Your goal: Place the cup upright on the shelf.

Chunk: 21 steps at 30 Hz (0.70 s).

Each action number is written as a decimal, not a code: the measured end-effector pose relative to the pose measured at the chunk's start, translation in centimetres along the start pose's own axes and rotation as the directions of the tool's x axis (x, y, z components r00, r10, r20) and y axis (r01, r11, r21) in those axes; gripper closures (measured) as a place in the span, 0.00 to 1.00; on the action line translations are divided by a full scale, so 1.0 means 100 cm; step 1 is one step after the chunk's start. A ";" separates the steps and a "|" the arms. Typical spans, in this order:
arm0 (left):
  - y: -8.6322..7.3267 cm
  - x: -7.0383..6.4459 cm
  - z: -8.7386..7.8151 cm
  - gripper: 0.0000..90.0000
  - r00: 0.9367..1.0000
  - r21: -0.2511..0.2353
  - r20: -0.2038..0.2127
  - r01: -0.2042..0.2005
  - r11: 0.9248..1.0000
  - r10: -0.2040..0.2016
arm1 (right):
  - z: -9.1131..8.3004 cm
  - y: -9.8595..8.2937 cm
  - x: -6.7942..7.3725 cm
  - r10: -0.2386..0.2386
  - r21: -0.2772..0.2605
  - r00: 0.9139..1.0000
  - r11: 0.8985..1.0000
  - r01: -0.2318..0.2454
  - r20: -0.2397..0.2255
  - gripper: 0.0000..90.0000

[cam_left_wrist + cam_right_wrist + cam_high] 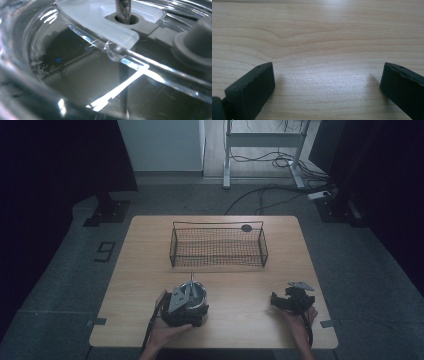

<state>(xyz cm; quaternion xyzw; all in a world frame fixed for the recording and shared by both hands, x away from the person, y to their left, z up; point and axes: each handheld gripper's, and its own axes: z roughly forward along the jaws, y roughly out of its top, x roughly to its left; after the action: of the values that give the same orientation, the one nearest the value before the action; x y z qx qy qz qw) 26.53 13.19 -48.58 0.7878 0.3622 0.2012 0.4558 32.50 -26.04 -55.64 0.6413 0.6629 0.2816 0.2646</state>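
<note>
Left gripper (186, 304) sits at the near-left part of the worktop (240, 290), pressed up against a clear round jar (193, 295) with a metal rod (191, 281) rising from its lid. In the left gripper view the camera is so close to the jar (75, 65) that the glass wall, the translucent lid plate (100, 22) and the rod (123, 8) entering its hole are what can be read; the jaws themselves are hidden. Cannot tell whether they are clamped on the jar or just set around it.

Key relation: the jar stands upright directly ahead of the left jaws, touching or nearly so, with its long axis (the rod) vertical. The left hand (167, 330) is right at it; the right is well apart.

Right gripper (290, 301) rests low at the near-right of the worktop. In the right gripper view its jaws stand wide apart, released, with bare wood (322, 50) between them.

Wire basket (218, 246) lies beyond the jar, toward the far side, long axis running left to right, empty as far as the mesh shows. A small dark disc (246, 228) lies just behind its far right corner.

Judgement: if the jar is meant for the basket, the path is straight forward from the left gripper, with nothing between. The basket's near wall must be cleared, so a lift comes first; the tall rod makes tipping the main risk.
</note>
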 end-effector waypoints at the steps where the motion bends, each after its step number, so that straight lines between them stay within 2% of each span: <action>1: 0.000 0.000 0.000 0.04 1.000 0.002 -0.002 -0.001 1.000 0.001 | 0.000 0.000 0.000 -0.002 -0.001 1.000 1.000 0.002 0.001 0.00; 11: 0.000 0.000 -0.001 0.04 1.000 0.006 0.008 -0.005 1.000 0.005 | 0.000 0.000 0.000 -0.002 -0.002 1.000 1.000 0.002 0.002 0.00; 21: 0.000 0.002 -0.003 0.05 1.000 0.004 -0.008 0.010 1.000 -0.010 | 0.000 0.000 0.000 -0.002 -0.002 1.000 1.000 0.002 0.001 0.00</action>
<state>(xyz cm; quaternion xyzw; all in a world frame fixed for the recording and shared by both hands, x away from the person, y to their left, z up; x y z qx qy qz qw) 26.51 13.52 -48.40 0.7861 0.3683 0.2014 0.4536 32.54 -26.07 -55.65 0.6407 0.6630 0.2815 0.2659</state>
